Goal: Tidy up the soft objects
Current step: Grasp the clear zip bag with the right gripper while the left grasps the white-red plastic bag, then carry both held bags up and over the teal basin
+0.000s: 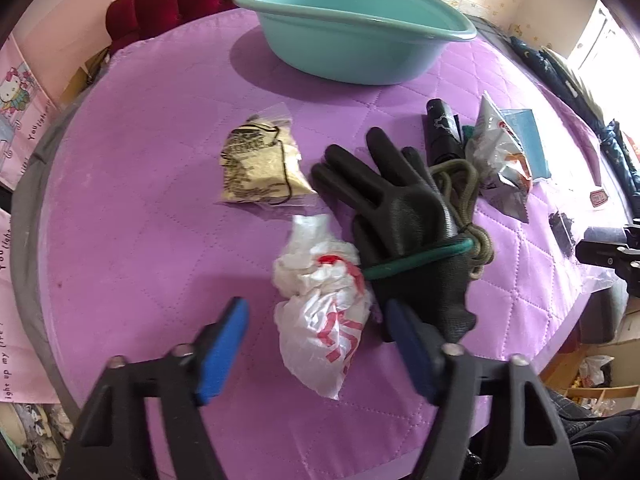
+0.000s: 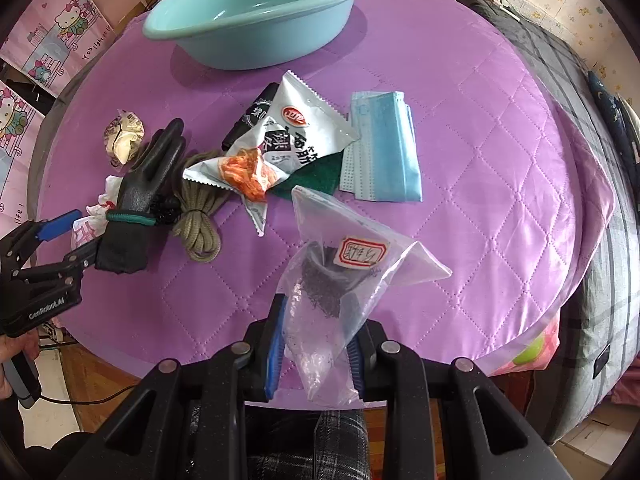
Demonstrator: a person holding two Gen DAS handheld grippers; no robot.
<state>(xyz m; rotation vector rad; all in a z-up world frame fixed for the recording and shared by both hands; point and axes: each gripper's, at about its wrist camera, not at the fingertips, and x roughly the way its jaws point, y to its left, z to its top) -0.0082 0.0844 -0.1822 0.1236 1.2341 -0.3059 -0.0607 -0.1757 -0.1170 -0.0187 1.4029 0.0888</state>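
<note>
My left gripper [image 1: 316, 344] is open around a crumpled white plastic bag with red print [image 1: 320, 312], which lies between the blue pads on the purple quilted cloth. A black glove [image 1: 404, 216] lies right beside it, with an olive cord [image 1: 460, 184] on it. My right gripper [image 2: 316, 352] is shut on a clear zip bag of dark bits [image 2: 340, 280] and holds it above the near table edge. The teal basin [image 2: 256, 12] stands at the far side; it also shows in the left wrist view [image 1: 360, 36]. The left gripper [image 2: 60, 240] also shows in the right wrist view.
On the cloth lie a snack packet [image 2: 296, 140], a blue face mask [image 2: 384, 152], a black tube [image 2: 248, 120], a green cloth [image 2: 312, 180] and a clear packet of yellowish contents [image 1: 260, 164]. A grey checked bed [image 2: 592, 240] borders the right. A red chair [image 1: 168, 0] stands behind.
</note>
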